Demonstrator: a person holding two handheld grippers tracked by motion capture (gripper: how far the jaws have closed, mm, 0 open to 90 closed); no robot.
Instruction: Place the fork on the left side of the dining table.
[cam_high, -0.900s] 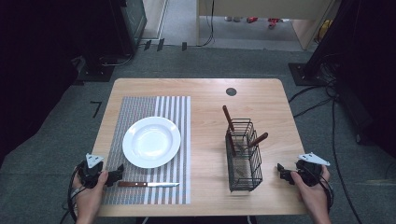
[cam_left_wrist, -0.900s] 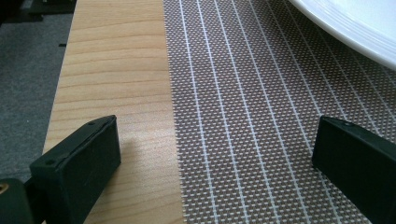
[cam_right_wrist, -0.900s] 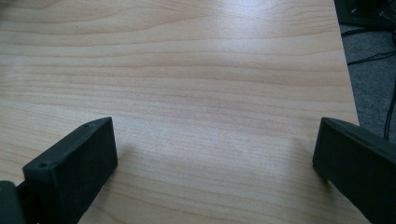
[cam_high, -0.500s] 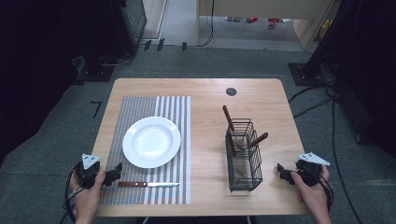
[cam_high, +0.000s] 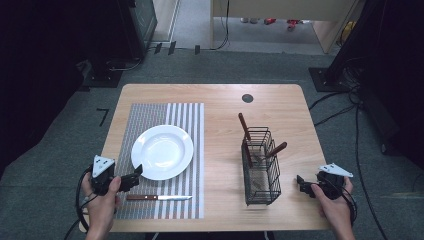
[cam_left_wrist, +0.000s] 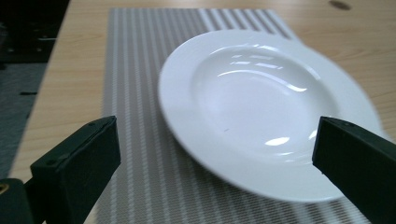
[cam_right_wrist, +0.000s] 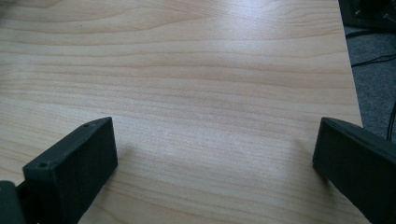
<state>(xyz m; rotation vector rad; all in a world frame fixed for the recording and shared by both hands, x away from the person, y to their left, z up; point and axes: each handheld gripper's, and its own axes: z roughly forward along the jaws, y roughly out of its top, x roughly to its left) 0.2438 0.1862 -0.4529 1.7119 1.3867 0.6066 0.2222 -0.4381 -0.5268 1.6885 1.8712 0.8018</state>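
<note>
Wood tabletop (cam_high: 220, 100), striped mat; left gripper (cam_high: 131, 177) fingers wide, empty, just short of white plate (cam_high: 162, 151); right gripper (cam_high: 303, 183) same, beside basket (cam_high: 261, 170); plate likely rigid, slick, breakable; grab rim.

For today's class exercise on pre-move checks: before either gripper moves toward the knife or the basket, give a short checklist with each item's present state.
1. Left gripper open, nothing held: ok.
2. Right gripper open, over bare table: ok.
3. Knife flat on the mat, apart from the plate: ok.
4. Basket upright: ok.
5. Two brown handles lean out of the basket; what tools they are: cannot tell.
6. Plate bare: ok.
</note>
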